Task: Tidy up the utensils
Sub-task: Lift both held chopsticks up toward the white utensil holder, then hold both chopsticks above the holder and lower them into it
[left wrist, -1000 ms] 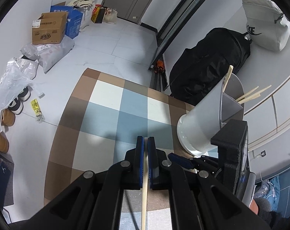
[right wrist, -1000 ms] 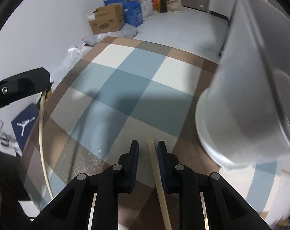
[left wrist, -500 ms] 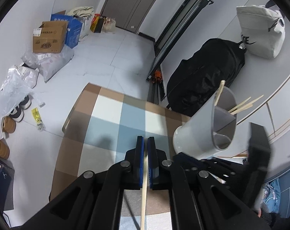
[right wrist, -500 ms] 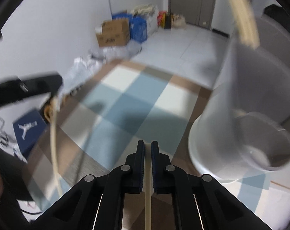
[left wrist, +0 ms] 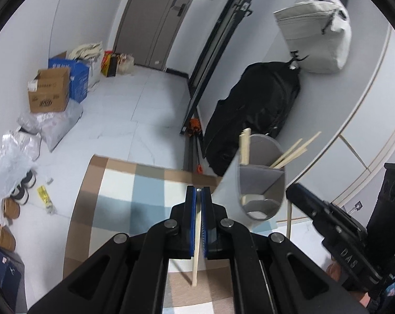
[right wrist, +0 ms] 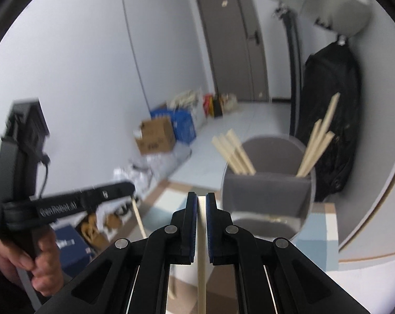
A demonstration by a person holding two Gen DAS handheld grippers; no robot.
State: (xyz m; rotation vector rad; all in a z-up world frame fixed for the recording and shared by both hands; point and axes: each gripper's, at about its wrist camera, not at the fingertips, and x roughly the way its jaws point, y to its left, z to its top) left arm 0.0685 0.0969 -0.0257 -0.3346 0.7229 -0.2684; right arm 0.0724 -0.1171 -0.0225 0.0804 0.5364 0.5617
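Clamping a chopstick [right wrist: 201,235] apiece, both jaws, the right having just closed, now higher beside the holder [right wrist: 268,191].

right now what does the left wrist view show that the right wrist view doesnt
Only the left wrist view: the left gripper shut on its chopstick seen close up, plus shoes on the floor.

Only the right wrist view: the right gripper shut on its own chopstick, and the hand holding the left gripper's handle.

Both: the grey utensil holder with chopsticks standing in it, the checked tablecloth, cardboard box, black bag and door.
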